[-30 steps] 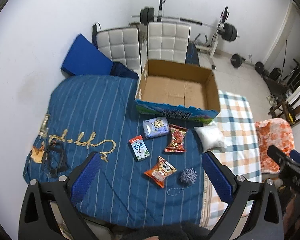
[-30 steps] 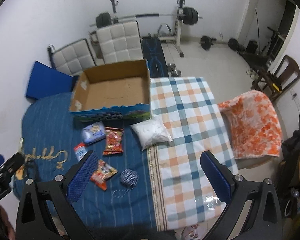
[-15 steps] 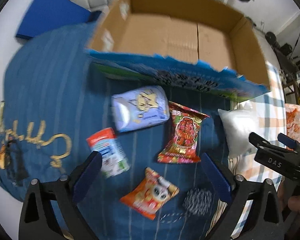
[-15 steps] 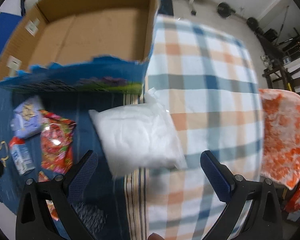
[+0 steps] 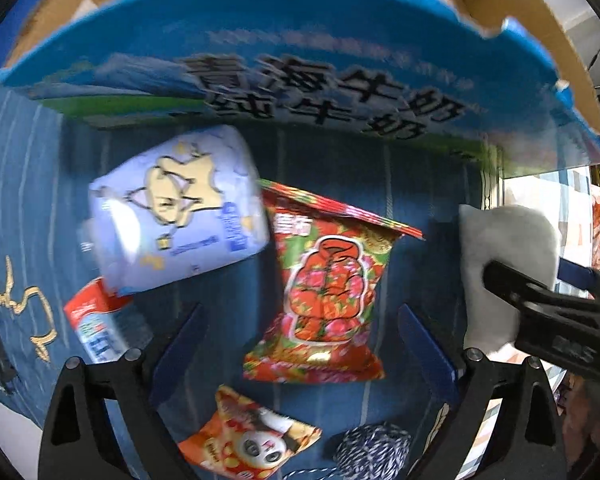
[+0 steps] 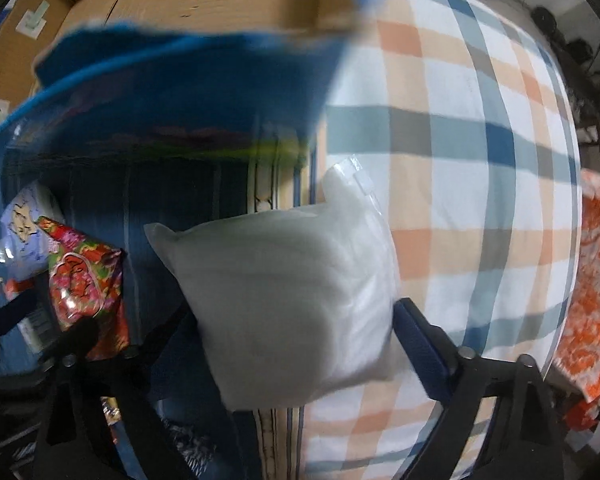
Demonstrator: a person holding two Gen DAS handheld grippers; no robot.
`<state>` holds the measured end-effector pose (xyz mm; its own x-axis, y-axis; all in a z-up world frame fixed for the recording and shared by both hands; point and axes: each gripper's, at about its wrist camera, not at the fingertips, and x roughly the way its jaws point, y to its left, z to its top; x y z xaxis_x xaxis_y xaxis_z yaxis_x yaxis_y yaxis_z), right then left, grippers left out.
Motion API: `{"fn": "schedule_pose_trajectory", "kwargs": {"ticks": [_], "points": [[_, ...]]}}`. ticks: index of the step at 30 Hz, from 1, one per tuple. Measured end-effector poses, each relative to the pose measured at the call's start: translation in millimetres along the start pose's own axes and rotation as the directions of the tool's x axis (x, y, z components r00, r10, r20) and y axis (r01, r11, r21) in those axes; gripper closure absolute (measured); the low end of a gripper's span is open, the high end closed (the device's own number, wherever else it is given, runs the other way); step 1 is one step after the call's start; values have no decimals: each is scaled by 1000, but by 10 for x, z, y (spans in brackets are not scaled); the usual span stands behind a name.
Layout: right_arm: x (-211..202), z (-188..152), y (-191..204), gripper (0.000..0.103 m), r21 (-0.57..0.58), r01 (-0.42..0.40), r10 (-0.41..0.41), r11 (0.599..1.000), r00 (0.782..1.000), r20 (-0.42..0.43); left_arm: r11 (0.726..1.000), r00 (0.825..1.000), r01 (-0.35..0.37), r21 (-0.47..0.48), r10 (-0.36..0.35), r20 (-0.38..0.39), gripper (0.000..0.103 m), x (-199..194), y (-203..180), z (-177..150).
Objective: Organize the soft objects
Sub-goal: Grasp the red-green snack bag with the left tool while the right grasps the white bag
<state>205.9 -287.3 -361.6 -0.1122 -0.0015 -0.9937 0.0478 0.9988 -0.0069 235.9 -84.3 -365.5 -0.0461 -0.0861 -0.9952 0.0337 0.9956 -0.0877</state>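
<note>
My left gripper [image 5: 304,344] is open, its blue pads on either side of the lower part of a red snack bag [image 5: 328,284] lying on the blue striped bedspread. My right gripper [image 6: 288,344] is open around a white plastic-wrapped pillow [image 6: 288,300], which fills the gap between the pads; the pillow also shows in the left wrist view [image 5: 504,248]. A pale blue tissue pack [image 5: 176,208], a small milk carton [image 5: 100,320], an orange panda snack bag [image 5: 248,440] and a ball of blue-white yarn [image 5: 368,448] lie around the red bag.
An open cardboard box [image 5: 300,80] with a blue printed front wall stands just beyond the items; it also shows in the right wrist view [image 6: 196,4]. A checked blanket [image 6: 460,140] covers the bed's right side. An orange patterned cloth [image 6: 596,280] lies at far right.
Both grippers have come down close to the bed. The left now straddles the red snack bag, the right now straddles the white pillow. The box looms much larger.
</note>
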Motion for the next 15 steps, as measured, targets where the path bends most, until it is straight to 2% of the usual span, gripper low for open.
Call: {"fn": "schedule_pose_trajectory", "kwargs": {"ticks": [1,2,3,4,5,6,8,11,13,15], "points": [[-23,-19,-54,14,10,-6,6,1000,1000,-12,1000,1000,-1,2,1,-5,7,42,-33,4],[-40,-48,-110,16,19,-4,5,1000,1000,-26,1000,1000,-3,6,3,-8,13,95,-72,6],[-43,-80,-163,16,21,1,0,1000,999,-37,1000,1000,-2,7,2,-14,23,146,-111,24],[-51,-126,-205,16,19,3,-2,1000,999,-42,1000,1000,3,7,-3,-26,29,209,-137,32],[-33,-142,-247,15,20,-5,6,1000,999,-44,1000,999,4,5,-4,-34,43,265,-154,36],[-12,-142,-288,14,27,-19,20,999,999,-42,1000,999,-10,5,10,-41,46,317,-176,36],[48,-114,-343,9,37,-28,29,999,999,-41,999,999,-39,32,38,4,53,306,-257,34],[150,-65,-338,6,7,10,-10,1000,999,-47,998,999,-50,25,50,20,57,313,-311,15],[118,-13,-317,7,5,29,-29,1000,999,-45,999,998,-50,10,50,29,59,273,-353,-2],[47,-45,-332,14,11,34,-34,999,999,-32,999,998,-50,-7,50,38,60,196,-366,-61]]}}
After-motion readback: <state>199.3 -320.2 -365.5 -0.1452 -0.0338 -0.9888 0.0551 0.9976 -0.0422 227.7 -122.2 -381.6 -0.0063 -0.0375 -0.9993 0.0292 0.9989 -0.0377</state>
